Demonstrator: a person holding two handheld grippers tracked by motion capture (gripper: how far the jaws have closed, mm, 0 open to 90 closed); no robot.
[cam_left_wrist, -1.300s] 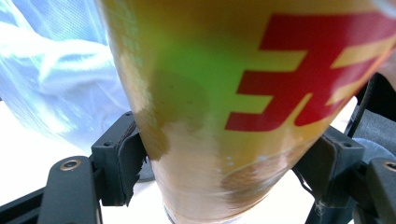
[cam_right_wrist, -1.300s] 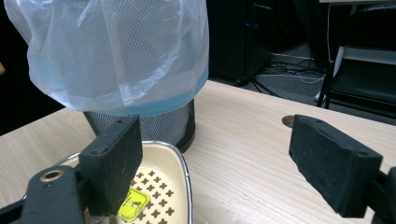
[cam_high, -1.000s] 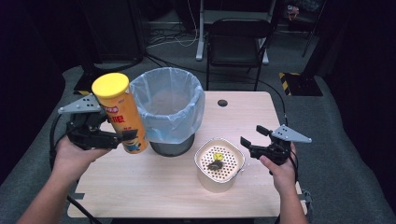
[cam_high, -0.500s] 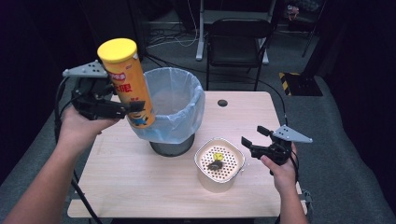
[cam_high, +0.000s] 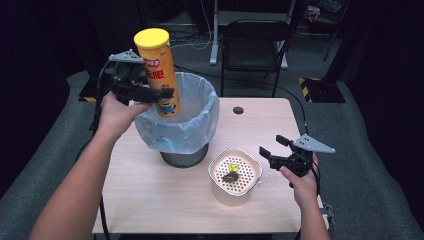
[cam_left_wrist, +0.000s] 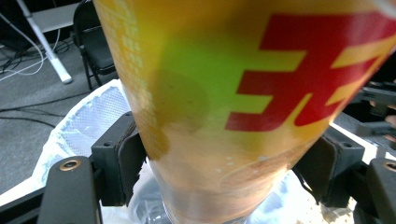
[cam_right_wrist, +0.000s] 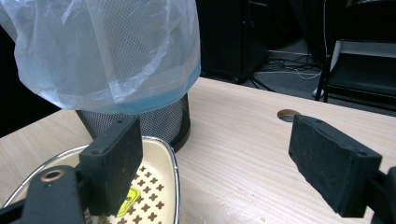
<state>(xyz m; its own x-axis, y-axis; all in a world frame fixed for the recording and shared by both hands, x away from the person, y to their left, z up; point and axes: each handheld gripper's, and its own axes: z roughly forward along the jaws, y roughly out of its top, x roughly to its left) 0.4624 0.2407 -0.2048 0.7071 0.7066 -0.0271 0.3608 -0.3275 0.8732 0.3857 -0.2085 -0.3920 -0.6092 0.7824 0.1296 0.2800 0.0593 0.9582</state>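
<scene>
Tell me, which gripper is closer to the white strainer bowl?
Right. The right gripper hovers open just beside the bowl, while the left gripper is across the table, clamping the yellow can over the bin.

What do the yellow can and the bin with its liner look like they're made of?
Yellow can: probably printed cardboard, glossy, with a plastic-looking lid; the left gripper clamps it without denting it.
Bin: dark wire mesh, likely metal.
Liner: thin, translucent bluish plastic film, crinkled and folded over the rim.

1. The yellow can has big red Chinese letters on its side. In the high view they are too small to read.
2. In the left gripper view, the can shows part of one red letter.
</scene>
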